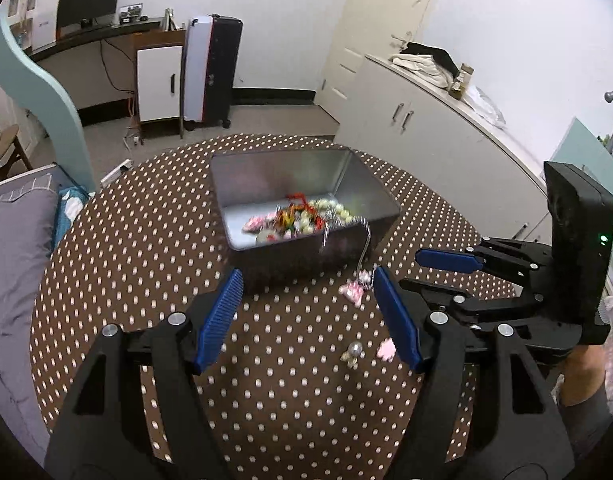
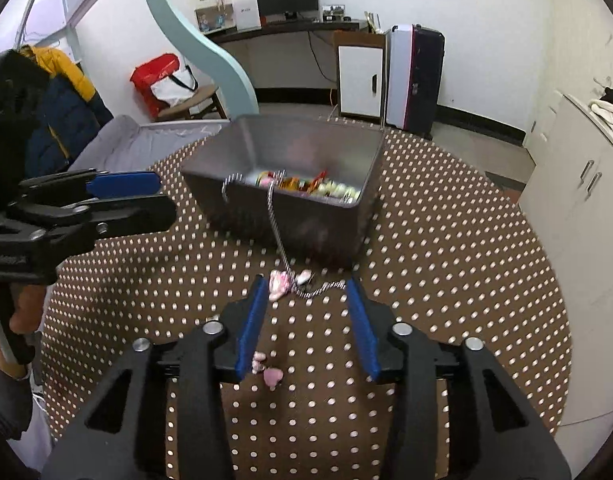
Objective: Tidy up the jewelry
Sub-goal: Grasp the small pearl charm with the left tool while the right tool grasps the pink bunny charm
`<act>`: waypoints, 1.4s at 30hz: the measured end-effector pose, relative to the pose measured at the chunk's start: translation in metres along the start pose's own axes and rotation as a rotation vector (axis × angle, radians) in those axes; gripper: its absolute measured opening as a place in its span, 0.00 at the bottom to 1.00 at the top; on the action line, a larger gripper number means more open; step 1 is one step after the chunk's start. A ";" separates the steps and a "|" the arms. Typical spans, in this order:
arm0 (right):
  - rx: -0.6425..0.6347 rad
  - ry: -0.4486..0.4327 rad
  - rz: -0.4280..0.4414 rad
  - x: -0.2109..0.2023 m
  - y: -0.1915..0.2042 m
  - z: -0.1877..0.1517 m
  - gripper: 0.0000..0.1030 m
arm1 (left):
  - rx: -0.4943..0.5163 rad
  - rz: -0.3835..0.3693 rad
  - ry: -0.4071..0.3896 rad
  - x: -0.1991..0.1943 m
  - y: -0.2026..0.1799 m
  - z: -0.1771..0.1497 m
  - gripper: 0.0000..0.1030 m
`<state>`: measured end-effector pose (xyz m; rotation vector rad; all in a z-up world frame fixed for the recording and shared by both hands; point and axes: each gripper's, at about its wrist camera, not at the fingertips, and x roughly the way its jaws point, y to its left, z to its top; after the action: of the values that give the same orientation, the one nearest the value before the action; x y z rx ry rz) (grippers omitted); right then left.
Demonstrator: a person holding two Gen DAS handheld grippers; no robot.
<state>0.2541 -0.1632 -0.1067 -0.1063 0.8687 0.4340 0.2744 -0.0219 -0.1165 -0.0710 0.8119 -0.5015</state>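
**Chain half out of the tin: getting the rest of it in**

I start with the round polka-dot table [image 2: 446, 280], then the grey metal tin [image 2: 290, 148] sitting toward twelve o'clock from my right gripper [image 2: 306, 312]. Inside it I see a heap of beads and coloured pieces [image 1: 302, 216]. A silver chain [image 2: 276, 224] is draped over the near wall, its lower end with a pink charm [image 2: 277, 282] lying on the cloth just ahead of my right fingertips.

My right jaws stand partly apart and hold nothing; the chain's tail runs across the gap near the tips without being pinched. My left gripper [image 1: 308, 308] is wide apart and empty too (it sits at nine o'clock in the right view).

To do this well, I judge I should close on the chain near the charm, lift it above the rim, and drop it inside. Dragging risks pulling the tin.

Smallest last: a pink piece [image 2: 272, 378] and a silvery bead [image 1: 352, 350] lie loose at six o'clock, between the fingers.
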 end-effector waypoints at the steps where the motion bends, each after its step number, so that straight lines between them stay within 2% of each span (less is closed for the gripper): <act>1: 0.000 0.003 0.001 0.002 0.001 -0.002 0.41 | 0.001 -0.003 0.001 0.000 0.000 -0.004 0.66; 4: -0.013 0.016 -0.015 0.011 0.003 -0.006 0.45 | 0.012 0.011 0.015 0.003 -0.004 -0.020 0.66; 8: -0.035 0.023 -0.031 0.021 0.009 -0.006 0.46 | 0.049 0.006 0.044 0.010 -0.014 -0.044 0.65; 15: -0.018 0.008 -0.038 0.017 0.006 -0.007 0.47 | 0.142 0.024 0.053 0.020 -0.034 -0.058 0.64; 17: -0.008 -0.003 -0.042 0.013 0.003 -0.007 0.47 | 0.167 0.037 0.060 0.025 -0.038 -0.057 0.54; 19: -0.002 -0.003 -0.039 0.013 0.001 -0.007 0.47 | 0.187 0.038 0.082 0.032 -0.043 -0.058 0.46; 21: -0.001 -0.002 -0.042 0.014 0.000 -0.007 0.47 | 0.207 0.040 0.107 0.037 -0.045 -0.059 0.44; 25: 0.000 0.011 -0.035 0.020 0.000 -0.007 0.47 | 0.251 0.066 0.122 0.043 -0.052 -0.058 0.26; 28: -0.002 0.015 -0.029 0.023 0.002 -0.006 0.47 | 0.242 0.072 0.124 0.046 -0.050 -0.052 0.12; 42: -0.085 0.049 -0.077 0.050 0.029 0.006 0.48 | 0.106 0.083 0.091 0.031 0.003 -0.038 0.11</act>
<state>0.2749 -0.1191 -0.1377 -0.2290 0.8912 0.3973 0.2667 -0.0289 -0.1643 0.0832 0.8724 -0.4708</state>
